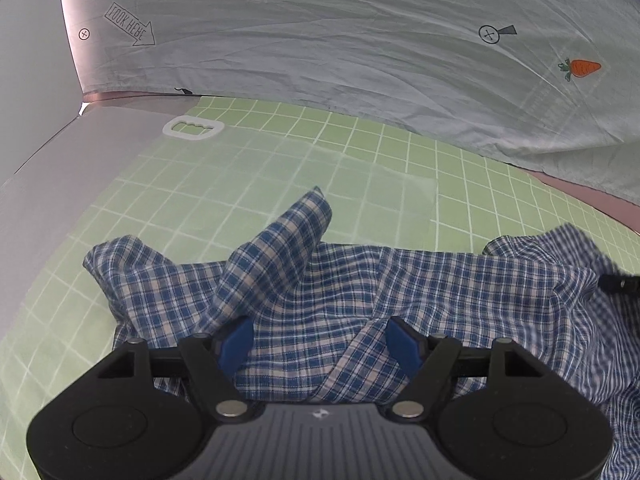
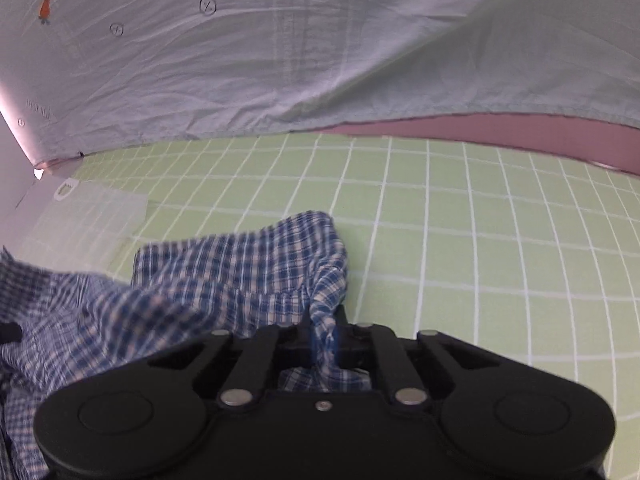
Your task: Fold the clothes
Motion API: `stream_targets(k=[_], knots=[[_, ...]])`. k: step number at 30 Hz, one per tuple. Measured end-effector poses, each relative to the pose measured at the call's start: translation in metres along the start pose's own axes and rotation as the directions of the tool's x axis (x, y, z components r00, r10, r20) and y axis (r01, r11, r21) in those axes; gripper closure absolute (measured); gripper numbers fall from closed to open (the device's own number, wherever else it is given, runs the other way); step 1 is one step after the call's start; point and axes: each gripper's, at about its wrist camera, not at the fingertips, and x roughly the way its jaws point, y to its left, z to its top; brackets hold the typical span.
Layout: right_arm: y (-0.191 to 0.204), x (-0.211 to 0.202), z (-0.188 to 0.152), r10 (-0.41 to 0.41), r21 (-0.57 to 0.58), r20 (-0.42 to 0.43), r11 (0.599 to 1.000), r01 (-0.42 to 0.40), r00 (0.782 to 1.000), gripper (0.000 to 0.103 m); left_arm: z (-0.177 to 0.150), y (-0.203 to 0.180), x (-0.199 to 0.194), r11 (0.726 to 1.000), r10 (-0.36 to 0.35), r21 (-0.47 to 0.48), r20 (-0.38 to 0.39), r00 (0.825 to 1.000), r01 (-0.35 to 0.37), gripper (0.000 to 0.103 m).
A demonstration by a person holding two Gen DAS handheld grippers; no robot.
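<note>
Plaid blue-and-cream cotton garment (image 1: 304, 280): rumpled on my green gridded mat (image 1: 360, 152).
Left gripper (image 1: 320, 340): spread wide over it, holding nothing.
Right gripper (image 2: 324, 344): pinching its edge, ready to pull flat.

Both wrist views look forward, low and close over the green grid mat (image 1: 380, 152), sharing the plaid garment (image 2: 240, 272).

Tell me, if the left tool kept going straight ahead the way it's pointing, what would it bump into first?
Most likely the checked shirt. The left tool is open, and rumpled folds of that shirt rise right ahead between its fingers. Beyond lie the green grid mat and a pale printed sheet, though depth is hard to judge.
</note>
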Motion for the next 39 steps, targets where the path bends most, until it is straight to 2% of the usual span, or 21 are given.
stream_targets(k=[5,7,9,10,12,18,23,29,34,39], knots=[[-0.026,0.011,0.103,-0.052,0.053,0.151,0.998,0.045,0.987,0.098,0.023,-0.009,0.009,1.0,0.0,0.019,0.024,1.0,-0.001,0.029],[-0.027,0.019,0.128,-0.1,0.046,0.16,0.995,0.094,0.982,0.093,0.026,-0.015,0.013,0.999,0.012,0.031,0.033,0.999,-0.013,0.025],[-0.024,0.027,0.142,-0.158,0.03,0.15,0.987,0.155,0.976,0.06,0.026,-0.019,0.016,0.999,0.033,0.039,0.029,0.999,-0.034,0.025],[-0.021,0.025,0.138,-0.186,0.023,0.158,0.983,0.185,0.97,0.055,0.024,-0.021,0.016,0.999,0.037,0.037,0.026,0.999,-0.038,0.025],[-0.015,0.014,0.115,-0.215,0.027,0.176,0.977,0.213,0.961,0.04,0.017,-0.022,0.013,0.999,0.027,0.027,0.015,1.0,-0.027,0.025],[-0.001,-0.039,0.012,-0.285,0.142,0.135,0.953,0.266,0.949,0.023,-0.022,-0.022,-0.017,0.999,0.027,0.036,-0.008,1.0,-0.027,0.025],[0.011,-0.087,-0.073,-0.303,0.214,0.078,0.936,0.281,0.95,0.022,-0.062,-0.019,-0.049,0.999,0.029,0.028,-0.023,0.999,-0.028,0.025],[0.026,-0.137,-0.152,-0.332,0.208,0.007,0.923,0.323,0.943,0.021,-0.107,-0.023,-0.081,1.0,-0.01,0.019,-0.06,0.998,0.012,0.024],[0.027,-0.163,-0.197,-0.274,0.259,-0.073,0.923,0.284,0.959,0.021,-0.13,-0.038,-0.088,0.997,-0.036,0.07,-0.09,0.995,0.042,0.024],[0.036,-0.176,-0.219,-0.233,0.26,-0.087,0.933,0.248,0.968,0.021,-0.143,-0.043,-0.095,0.992,-0.055,0.103,-0.109,0.993,0.066,0.024]])
